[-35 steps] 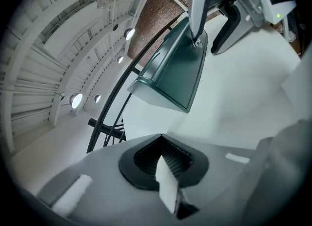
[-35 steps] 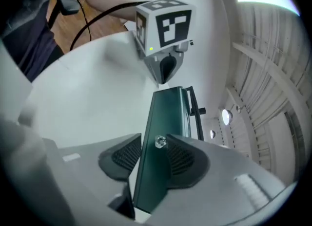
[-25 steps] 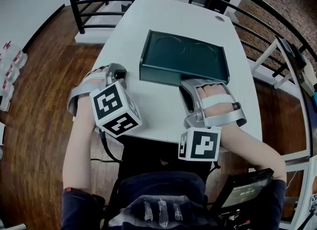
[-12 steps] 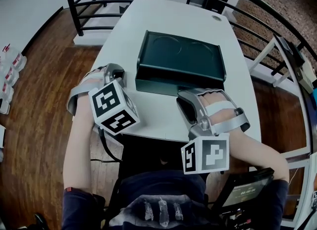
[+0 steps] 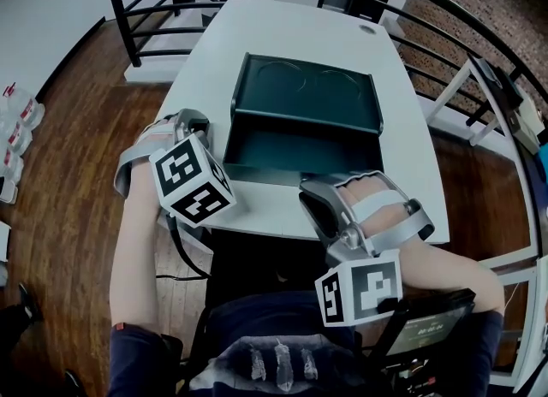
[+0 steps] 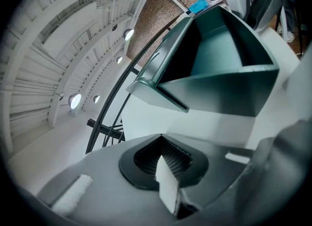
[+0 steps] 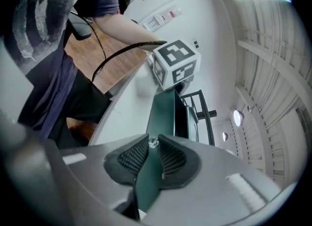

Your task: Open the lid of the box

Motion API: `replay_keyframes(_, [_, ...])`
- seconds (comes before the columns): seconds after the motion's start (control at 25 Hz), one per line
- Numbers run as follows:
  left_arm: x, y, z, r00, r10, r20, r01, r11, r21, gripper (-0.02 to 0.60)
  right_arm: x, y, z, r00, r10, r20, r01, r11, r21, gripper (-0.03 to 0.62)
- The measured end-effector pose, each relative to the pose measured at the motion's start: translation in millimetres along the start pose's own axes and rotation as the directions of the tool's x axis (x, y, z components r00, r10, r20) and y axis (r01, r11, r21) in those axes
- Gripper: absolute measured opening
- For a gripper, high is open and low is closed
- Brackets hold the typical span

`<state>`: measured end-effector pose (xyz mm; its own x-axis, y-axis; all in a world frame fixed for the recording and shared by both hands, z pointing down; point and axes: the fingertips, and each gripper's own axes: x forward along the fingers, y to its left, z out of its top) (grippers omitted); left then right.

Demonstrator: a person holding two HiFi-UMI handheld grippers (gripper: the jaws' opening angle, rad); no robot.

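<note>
We pinch the near edge of the green box [image 5: 304, 100] in our right gripper [image 5: 310, 185], its inside showing bare, our left gripper [image 5: 199, 123] closed.

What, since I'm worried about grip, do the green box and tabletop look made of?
Box: probably moulded plastic, semi-gloss dark green; thin walls, circles pressed into the top. Table: smooth matt white, likely laminate; can't confirm.
</note>
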<state>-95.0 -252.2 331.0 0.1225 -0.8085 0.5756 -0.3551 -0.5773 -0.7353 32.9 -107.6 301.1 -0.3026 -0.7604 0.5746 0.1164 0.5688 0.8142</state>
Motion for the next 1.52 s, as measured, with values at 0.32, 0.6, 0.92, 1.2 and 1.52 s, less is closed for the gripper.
replay_keyframes(0.32, [8.4,-0.8,-1.8,1.000,-0.005,0.000,0.005,1.000,0.004,0.017,-2.7,4.0,3.4,1.000,0.004,0.005,-0.004,1.000,-0.016,0.058])
replay_keyframes(0.6, [15.6,5.9,-10.6,1.000,-0.003,-0.016,0.002,1.000,-0.011,0.017,-6.2,6.6,11.6,0.998,-0.042,0.041,0.044,0.997,-0.069,0.003])
replay_keyframes(0.92, [8.1,12.6,-21.7,1.000,0.002,-0.027,-0.002,1.000,-0.019,0.017,-9.1,-8.3,15.0,0.993,-0.106,0.058,0.109,0.993,-0.040,0.044])
replay_keyframes(1.2, [14.7,5.8,-19.9,1.000,0.005,-0.025,-0.006,1.000,-0.019,0.017,-22.9,-54.5,-34.3,0.960,-0.278,0.019,0.276,0.958,0.080,0.081])
replay_keyframes(1.52, [12.6,6.3,-25.3,1.000,0.004,-0.018,-0.005,1.000,-0.024,0.016,-25.4,-118.0,-159.7,0.866,-0.420,-0.271,0.464,0.877,0.123,0.004])
